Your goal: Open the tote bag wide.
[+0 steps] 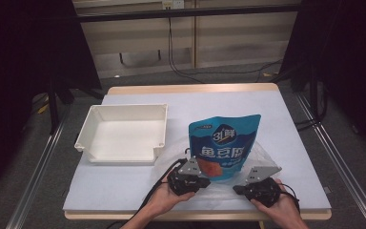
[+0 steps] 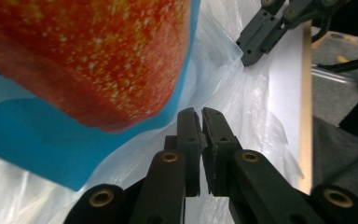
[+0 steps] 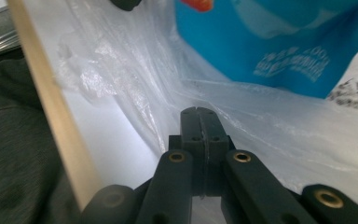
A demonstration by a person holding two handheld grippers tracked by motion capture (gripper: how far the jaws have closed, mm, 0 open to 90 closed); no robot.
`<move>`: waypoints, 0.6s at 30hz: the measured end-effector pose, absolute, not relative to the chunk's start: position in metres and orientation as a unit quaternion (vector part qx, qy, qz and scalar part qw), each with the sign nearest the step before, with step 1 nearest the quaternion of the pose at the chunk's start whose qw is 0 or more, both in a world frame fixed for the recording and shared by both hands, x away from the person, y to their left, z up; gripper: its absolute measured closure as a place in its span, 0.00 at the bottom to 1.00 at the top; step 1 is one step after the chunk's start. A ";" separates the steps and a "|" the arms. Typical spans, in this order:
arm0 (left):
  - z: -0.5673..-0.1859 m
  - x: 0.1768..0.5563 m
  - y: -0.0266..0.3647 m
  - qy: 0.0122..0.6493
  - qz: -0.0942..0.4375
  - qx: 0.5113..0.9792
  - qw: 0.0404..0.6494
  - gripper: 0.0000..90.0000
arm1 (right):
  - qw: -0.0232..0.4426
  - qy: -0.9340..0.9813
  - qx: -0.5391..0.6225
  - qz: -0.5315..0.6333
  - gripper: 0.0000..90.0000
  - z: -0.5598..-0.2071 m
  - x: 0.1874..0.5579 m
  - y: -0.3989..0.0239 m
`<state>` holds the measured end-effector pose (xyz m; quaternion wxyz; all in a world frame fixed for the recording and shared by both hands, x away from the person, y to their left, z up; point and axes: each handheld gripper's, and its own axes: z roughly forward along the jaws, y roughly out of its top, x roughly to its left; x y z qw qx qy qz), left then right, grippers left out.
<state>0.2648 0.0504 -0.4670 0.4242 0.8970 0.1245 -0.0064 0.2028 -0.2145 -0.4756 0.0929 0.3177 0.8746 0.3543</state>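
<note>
A blue snack pouch (image 1: 224, 140) with a red-orange picture lies on a crumpled clear plastic bag (image 1: 262, 157) at the table's front middle. My left gripper (image 1: 206, 182) sits at the pouch's near left corner and points right. Its jaws (image 2: 200, 116) stand almost together, pinching the bag's film (image 2: 242, 102) beside the pouch (image 2: 88, 60). My right gripper (image 1: 237, 189) is at the bag's near right and points left. In its own view the jaws (image 3: 199, 111) are shut, and folds of the film (image 3: 135, 70) run into their tip below the pouch (image 3: 279, 42). The right gripper (image 2: 256, 42) also shows in the left gripper view, holding a corner of the film.
An empty white tray (image 1: 119, 106) stands on the left half of the table. The table's wooden front edge (image 3: 51, 107) runs close beside both grippers (image 2: 306, 116). Dark floor and metal rails lie beyond the table.
</note>
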 end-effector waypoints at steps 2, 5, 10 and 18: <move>-0.467 0.264 0.049 0.123 -0.003 0.901 0.415 0.95 | 0.093 0.875 0.316 0.354 1.00 -0.475 0.199 -0.216; -0.474 0.265 0.045 0.126 0.010 0.909 0.397 0.95 | 0.097 0.878 0.312 0.350 1.00 -0.475 0.198 -0.215; -0.479 0.261 0.044 0.123 0.006 0.912 0.391 0.97 | 0.107 0.873 0.312 0.360 1.00 -0.470 0.198 -0.212; -0.478 0.252 0.046 0.111 0.008 0.917 0.384 1.00 | 0.116 0.852 0.315 0.402 1.00 -0.456 0.200 -0.208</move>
